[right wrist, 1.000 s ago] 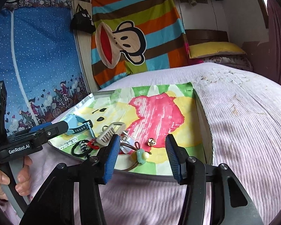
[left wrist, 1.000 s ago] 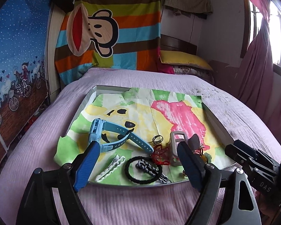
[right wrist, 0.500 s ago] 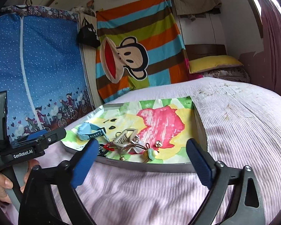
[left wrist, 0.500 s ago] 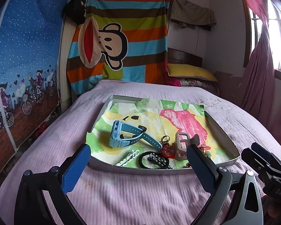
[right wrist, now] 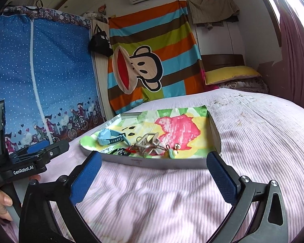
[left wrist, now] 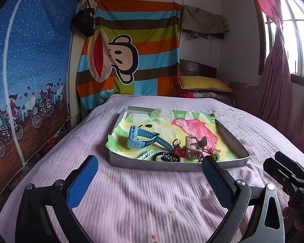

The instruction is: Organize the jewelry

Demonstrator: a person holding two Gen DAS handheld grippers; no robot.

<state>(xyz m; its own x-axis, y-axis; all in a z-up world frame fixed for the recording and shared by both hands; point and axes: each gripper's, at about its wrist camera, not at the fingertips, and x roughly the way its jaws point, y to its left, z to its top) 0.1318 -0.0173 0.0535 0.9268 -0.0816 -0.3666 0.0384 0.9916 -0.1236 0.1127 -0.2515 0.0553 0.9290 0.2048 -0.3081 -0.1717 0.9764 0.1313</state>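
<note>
A shallow grey tray (left wrist: 172, 165) (right wrist: 162, 164) lined with a colourful cloth lies on the bed. In it lie a blue watch (left wrist: 140, 138) (right wrist: 111, 136), a grey hair claw (left wrist: 192, 146) (right wrist: 148, 139), a black bracelet (left wrist: 166, 157), a white clip (left wrist: 146, 155), a red cord piece (left wrist: 178, 151) and a green bead charm (right wrist: 172, 152). My left gripper (left wrist: 150, 172) stands wide open over the bedspread, short of the tray, holding nothing. Likewise my right gripper (right wrist: 154, 168) is wide open and empty before the tray's near wall.
A pink ribbed bedspread (left wrist: 152, 202) covers the bed. A blue fabric wardrobe (left wrist: 26, 70) stands at the left, a striped monkey cloth (left wrist: 131, 60) hangs behind, a yellow pillow (left wrist: 204, 84) lies at the head, and pink curtains (left wrist: 273, 77) hang right. A hand (right wrist: 2, 204) holds the left gripper's handle.
Both grippers have drawn back and up from the tray, which now sits farther off. Both have opened wider.
</note>
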